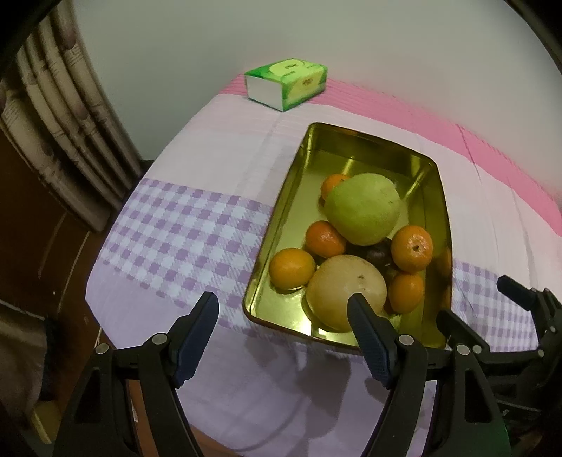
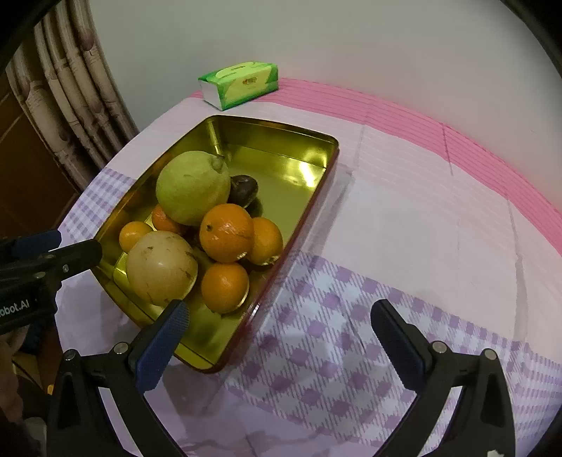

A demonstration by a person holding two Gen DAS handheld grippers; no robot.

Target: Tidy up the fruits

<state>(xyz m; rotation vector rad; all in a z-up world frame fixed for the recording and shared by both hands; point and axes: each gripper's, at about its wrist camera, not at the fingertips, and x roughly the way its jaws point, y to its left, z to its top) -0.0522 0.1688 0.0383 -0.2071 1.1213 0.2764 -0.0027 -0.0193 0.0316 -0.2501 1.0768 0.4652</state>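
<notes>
Fruit all sits heaped in the gold tin [image 1: 435, 197], none loose on the surface [image 2: 404, 218], so little remains; your left tongs [image 1: 282, 309] and right tongs [image 2: 277, 314] hang apart, empty.

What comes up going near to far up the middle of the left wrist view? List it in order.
yellow-brown round fruit → large green fruit → bare far end of the gold tin → green tissue pack → white wall.
</notes>
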